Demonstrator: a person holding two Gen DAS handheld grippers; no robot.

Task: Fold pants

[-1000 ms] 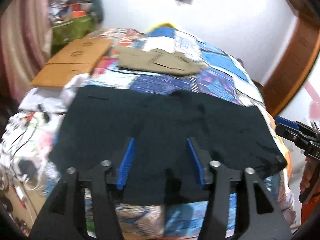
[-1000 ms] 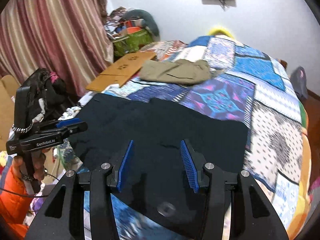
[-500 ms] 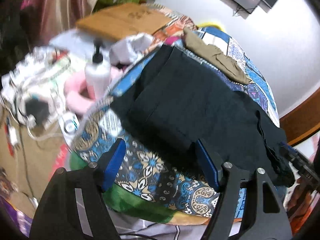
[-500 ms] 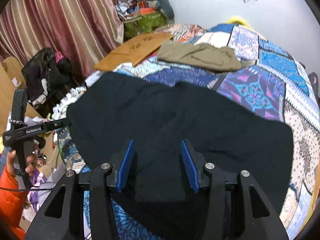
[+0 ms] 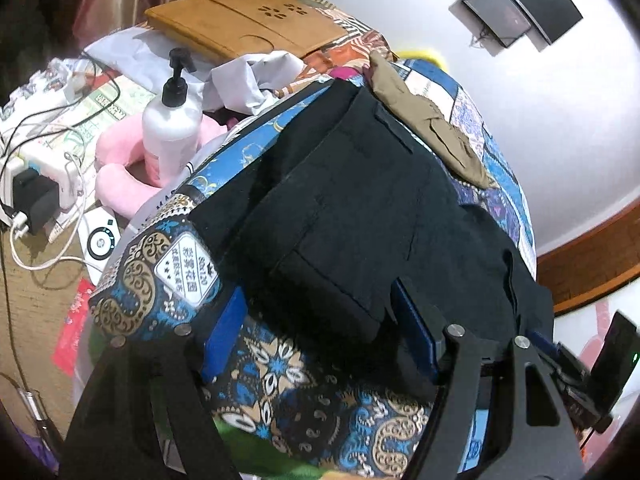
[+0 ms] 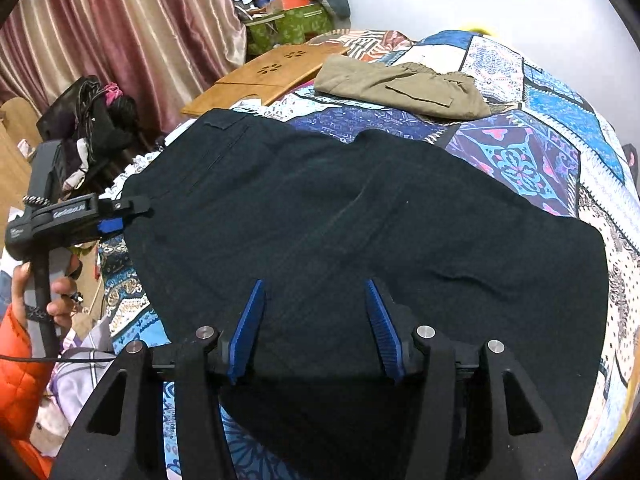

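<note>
Black pants (image 6: 360, 220) lie spread flat across the patchwork quilt (image 6: 540, 128) on the bed. My right gripper (image 6: 314, 314) hovers low over their near edge, its jaws opening a little, with cloth beneath the blue pads and nothing pinched. In the left wrist view the pants (image 5: 360, 200) reach the bed's corner. My left gripper (image 5: 318, 320) stands open astride that near corner of the cloth, and the pads are not pressing on it. The right wrist view shows the left gripper (image 6: 124, 216) at the pants' left edge, held by a hand with an orange sleeve.
Folded khaki pants (image 6: 400, 84) and a wooden lap desk (image 6: 272, 72) lie at the bed's far side. Beside the bed are a pump bottle (image 5: 172, 120), a pink pillow (image 5: 120, 184), a power strip with cables (image 5: 36, 188), a black bag (image 6: 92, 120) and curtains (image 6: 120, 20).
My left gripper swung to the bed's left corner, rolled, dropped low and widened its jaws around the pants' corner. My right gripper sank closer to the pants.
</note>
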